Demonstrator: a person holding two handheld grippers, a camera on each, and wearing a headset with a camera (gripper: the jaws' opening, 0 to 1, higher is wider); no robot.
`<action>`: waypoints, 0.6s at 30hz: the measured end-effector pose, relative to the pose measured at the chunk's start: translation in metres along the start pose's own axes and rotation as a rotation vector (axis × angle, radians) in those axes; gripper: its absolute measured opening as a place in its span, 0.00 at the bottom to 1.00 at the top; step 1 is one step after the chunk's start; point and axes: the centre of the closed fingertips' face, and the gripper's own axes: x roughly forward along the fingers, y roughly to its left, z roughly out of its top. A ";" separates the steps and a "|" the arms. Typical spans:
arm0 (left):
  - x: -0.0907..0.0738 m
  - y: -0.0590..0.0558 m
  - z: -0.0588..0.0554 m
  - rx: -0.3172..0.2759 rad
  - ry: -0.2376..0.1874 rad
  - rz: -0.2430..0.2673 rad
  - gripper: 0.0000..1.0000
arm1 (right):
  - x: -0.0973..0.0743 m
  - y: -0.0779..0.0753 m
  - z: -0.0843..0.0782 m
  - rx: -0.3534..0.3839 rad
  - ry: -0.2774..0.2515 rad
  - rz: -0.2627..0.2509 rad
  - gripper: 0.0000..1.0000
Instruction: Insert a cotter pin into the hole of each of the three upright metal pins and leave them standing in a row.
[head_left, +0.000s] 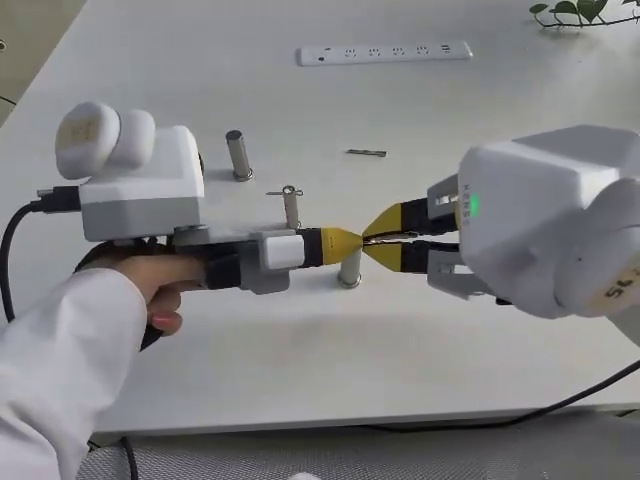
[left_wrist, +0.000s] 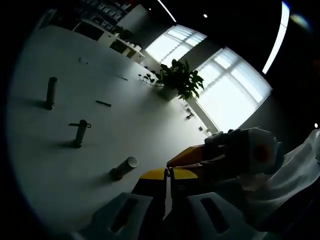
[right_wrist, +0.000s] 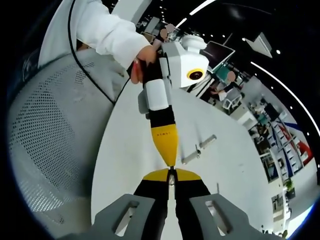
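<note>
The white surface (head_left: 300, 340) carries a power strip (head_left: 385, 52) near its far edge. Above it, the left gripper (head_left: 345, 243) and right gripper (head_left: 378, 240) meet tip to tip, just over the nearest metal pin (head_left: 349, 272). The right gripper is clamped on a held cotter pin (head_left: 405, 238). The left gripper's jaws are pressed together — whether they pinch it too is unclear. The middle metal pin (head_left: 291, 207) carries a fitted cotter pin (head_left: 285, 190). The far metal pin (head_left: 238, 155) stands upright — a loose cotter pin (head_left: 366, 152) lies to its right.
</note>
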 end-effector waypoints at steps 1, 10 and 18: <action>0.000 0.000 0.000 0.000 0.001 -0.001 0.00 | 0.000 0.000 0.000 0.007 -0.003 0.001 0.00; -0.008 0.005 0.004 0.071 0.013 0.020 0.00 | -0.002 0.000 -0.019 0.139 0.039 0.019 0.26; -0.019 0.000 0.007 0.219 0.044 0.000 0.00 | -0.003 0.002 -0.032 0.517 -0.055 0.136 0.39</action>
